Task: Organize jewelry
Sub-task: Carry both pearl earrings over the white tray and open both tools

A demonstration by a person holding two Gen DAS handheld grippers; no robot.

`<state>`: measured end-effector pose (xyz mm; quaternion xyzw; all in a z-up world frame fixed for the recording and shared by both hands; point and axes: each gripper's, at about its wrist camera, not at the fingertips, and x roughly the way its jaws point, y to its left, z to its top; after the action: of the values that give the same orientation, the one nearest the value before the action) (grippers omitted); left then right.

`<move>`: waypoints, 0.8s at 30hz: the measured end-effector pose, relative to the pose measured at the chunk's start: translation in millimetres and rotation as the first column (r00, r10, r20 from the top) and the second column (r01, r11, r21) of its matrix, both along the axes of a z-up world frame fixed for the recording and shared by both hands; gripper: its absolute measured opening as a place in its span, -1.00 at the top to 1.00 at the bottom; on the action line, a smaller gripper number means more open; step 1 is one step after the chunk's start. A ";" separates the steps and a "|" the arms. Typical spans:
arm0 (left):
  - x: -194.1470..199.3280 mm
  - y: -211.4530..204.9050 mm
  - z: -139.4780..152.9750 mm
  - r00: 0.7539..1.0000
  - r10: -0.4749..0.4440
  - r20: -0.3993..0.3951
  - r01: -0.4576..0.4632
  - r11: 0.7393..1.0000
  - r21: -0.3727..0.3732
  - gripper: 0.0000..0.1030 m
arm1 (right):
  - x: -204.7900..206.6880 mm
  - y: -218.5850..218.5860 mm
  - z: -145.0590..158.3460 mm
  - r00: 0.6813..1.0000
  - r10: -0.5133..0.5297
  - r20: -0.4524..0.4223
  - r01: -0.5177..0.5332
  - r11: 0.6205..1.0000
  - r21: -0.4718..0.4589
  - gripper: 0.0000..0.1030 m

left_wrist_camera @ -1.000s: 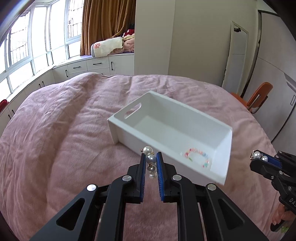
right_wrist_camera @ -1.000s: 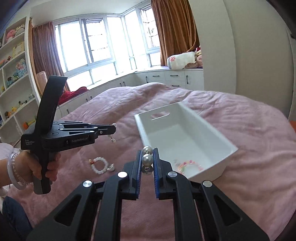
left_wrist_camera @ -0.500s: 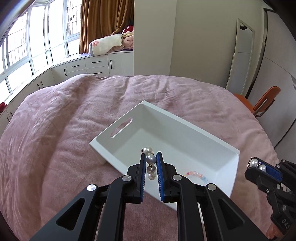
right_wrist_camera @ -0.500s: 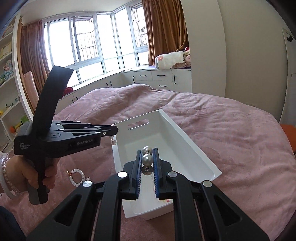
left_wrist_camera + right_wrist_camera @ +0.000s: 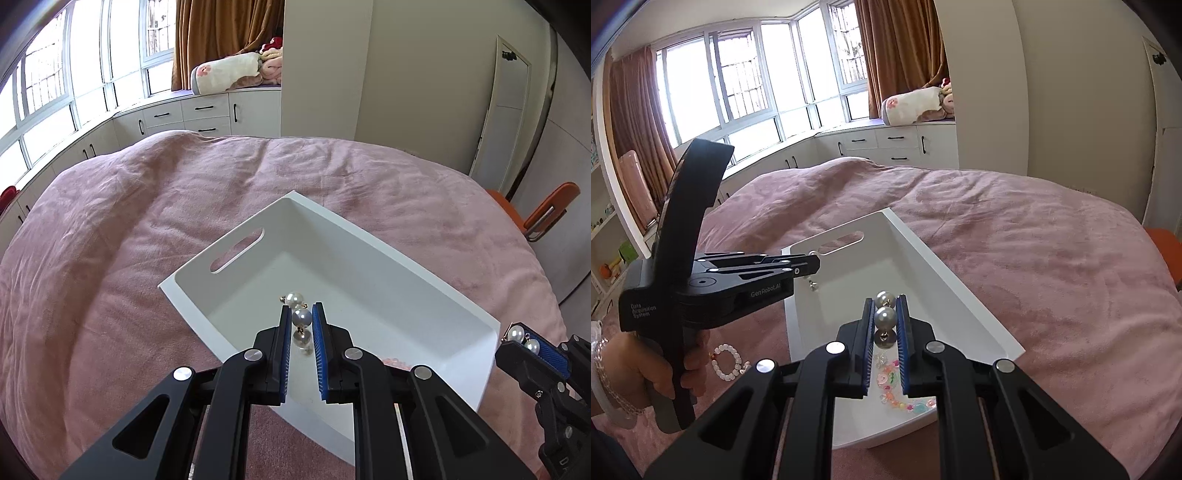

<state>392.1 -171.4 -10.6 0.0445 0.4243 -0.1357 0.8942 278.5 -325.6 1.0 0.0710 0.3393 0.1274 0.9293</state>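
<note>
Left tongs (image 5: 302, 319) clenched on pearl earring (image 5: 301, 316), right tongs (image 5: 885, 318) on another pearl earring (image 5: 885, 316), both above white tray (image 5: 955, 286) holding colourful bracelet (image 5: 899, 393).

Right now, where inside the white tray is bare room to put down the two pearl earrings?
The white tray floor is bare from the handle-slot end to its middle. The near end is crowded by the colorful bead bracelet. The left tool and right tool each pinch a pearl earring above it.
</note>
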 end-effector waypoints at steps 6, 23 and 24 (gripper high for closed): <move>2.2 -3.7 -14.0 0.999 0.039 0.015 -0.038 0.998 -0.044 0.68 | 5.4 0.7 -9.5 1.000 -0.003 -0.025 0.002 0.999 -0.038 0.77; 8.2 -23.6 -26.2 0.998 0.047 0.049 -0.048 0.999 0.017 -0.27 | 24.9 3.4 -30.6 0.998 -0.013 -0.069 0.002 0.988 -0.152 0.25; 7.9 -20.5 -21.6 0.997 0.046 0.066 -0.047 0.999 0.014 -0.27 | 23.6 3.1 -30.8 0.998 -0.024 -0.060 0.014 0.987 -0.158 0.04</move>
<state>400.0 -192.0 -32.1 0.0458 0.3968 -0.1102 0.9101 302.2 -322.5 -29.8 0.0047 0.3760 0.0890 0.9223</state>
